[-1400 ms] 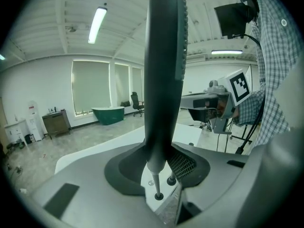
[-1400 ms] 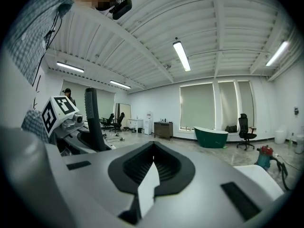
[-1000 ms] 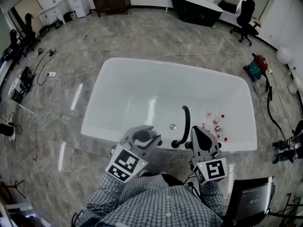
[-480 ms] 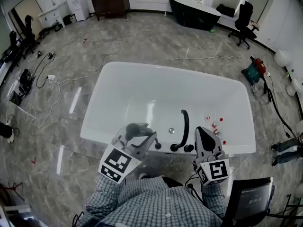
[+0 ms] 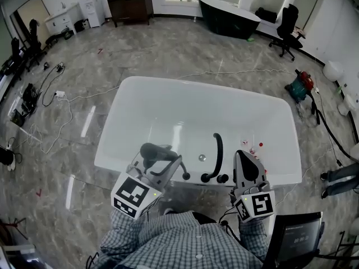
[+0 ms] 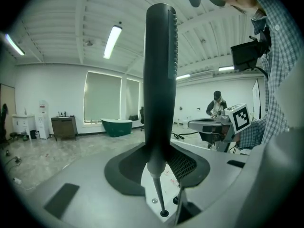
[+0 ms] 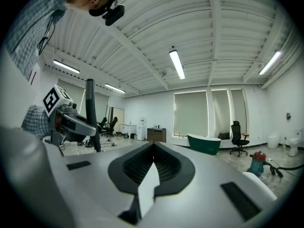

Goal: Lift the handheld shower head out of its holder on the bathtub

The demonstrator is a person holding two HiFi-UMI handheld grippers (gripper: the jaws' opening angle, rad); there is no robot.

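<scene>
The black handheld shower head is up off the white bathtub's near rim, gripped in my left gripper. In the left gripper view the shower head stands upright between the jaws, and a thin hose runs down from it to a small black fitting. That fitting sits on the rim left of the curved black faucet. My right gripper hovers over the rim right of the faucet, shut and empty; its jaws meet with nothing between them.
Small bottles with red caps lie inside the tub near the right end. A dark green tub, an office chair and a vacuum stand beyond. Cables cross the floor at left. A screen stands by my right elbow.
My left gripper has drawn left and back toward me with the shower head, lifting it clear of the rim fitting. The right gripper has hardly moved.
</scene>
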